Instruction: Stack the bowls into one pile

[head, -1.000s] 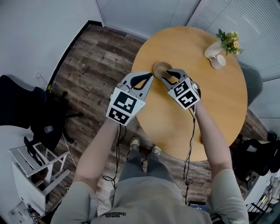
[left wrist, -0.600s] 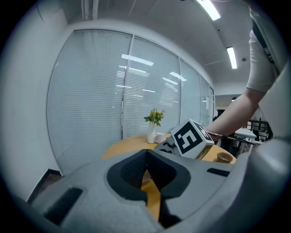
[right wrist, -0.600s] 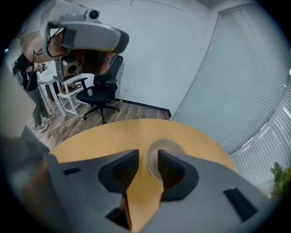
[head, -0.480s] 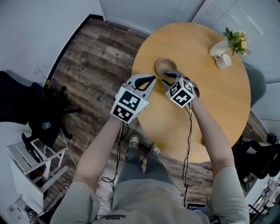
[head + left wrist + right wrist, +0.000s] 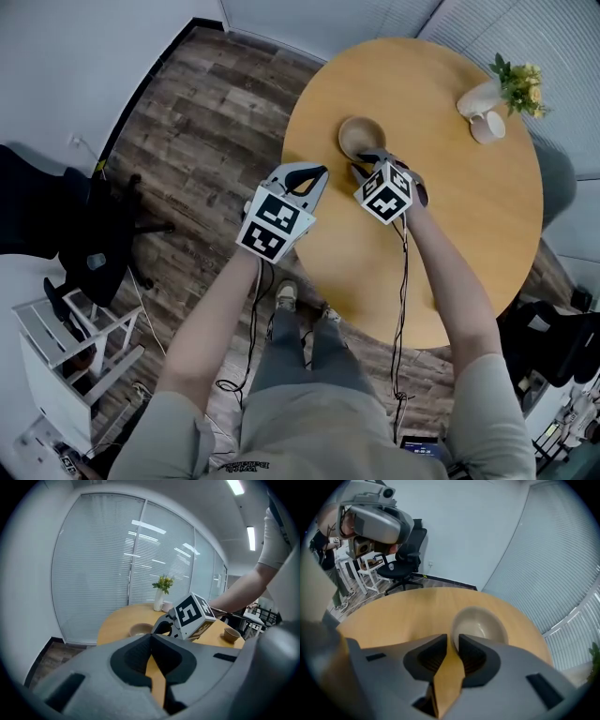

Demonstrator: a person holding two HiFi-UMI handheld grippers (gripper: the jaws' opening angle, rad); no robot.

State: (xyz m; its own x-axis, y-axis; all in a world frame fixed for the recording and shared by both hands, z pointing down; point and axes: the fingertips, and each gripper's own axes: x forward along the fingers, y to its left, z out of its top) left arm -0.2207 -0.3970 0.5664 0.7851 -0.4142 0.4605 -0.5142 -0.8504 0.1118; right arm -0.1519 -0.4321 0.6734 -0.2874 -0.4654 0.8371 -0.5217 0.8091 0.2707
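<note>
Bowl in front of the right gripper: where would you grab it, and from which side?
Probably its near rim, coming from the person's side, where the right gripper points. The bowl sits upright, mouth up, on the table, with a thin wall: one jaw inside, one outside. It looks too wide for the narrowly parted jaws to span.

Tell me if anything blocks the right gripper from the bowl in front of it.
Nothing visible does. The right gripper, jaws slightly apart with nothing held, sits just at the near rim of the bowl. Only bare table shows around them.
</note>
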